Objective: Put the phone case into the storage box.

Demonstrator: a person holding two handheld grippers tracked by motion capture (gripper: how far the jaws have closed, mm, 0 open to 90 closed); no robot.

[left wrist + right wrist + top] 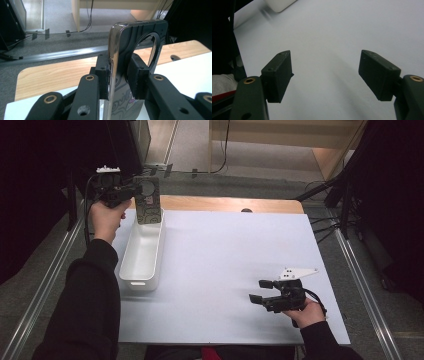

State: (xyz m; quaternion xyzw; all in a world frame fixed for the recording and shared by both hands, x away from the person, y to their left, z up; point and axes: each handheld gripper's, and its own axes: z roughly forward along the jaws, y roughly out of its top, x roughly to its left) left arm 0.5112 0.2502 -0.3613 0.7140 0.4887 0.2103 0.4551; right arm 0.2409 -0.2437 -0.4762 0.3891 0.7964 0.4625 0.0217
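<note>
Black patterned phone case (149,200) is hanging upright over the white bin's (131,270) far end; left gripper (131,191) is pinching it. Right gripper (262,291) is hovering spread wide above the white table (225,255); gripping nothing.

no text can be read for certain; the phone case (130,82) carries swirling purple lettering low on its patterned face, cut off by the jaws and too warped to make out.

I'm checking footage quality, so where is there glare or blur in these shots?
Left gripper view: glare streaks the glossy edge of the phone case. Right gripper view: the white bin at the top is smeared and soft. High view: dim, dark surroundings, no strong glare.
</note>
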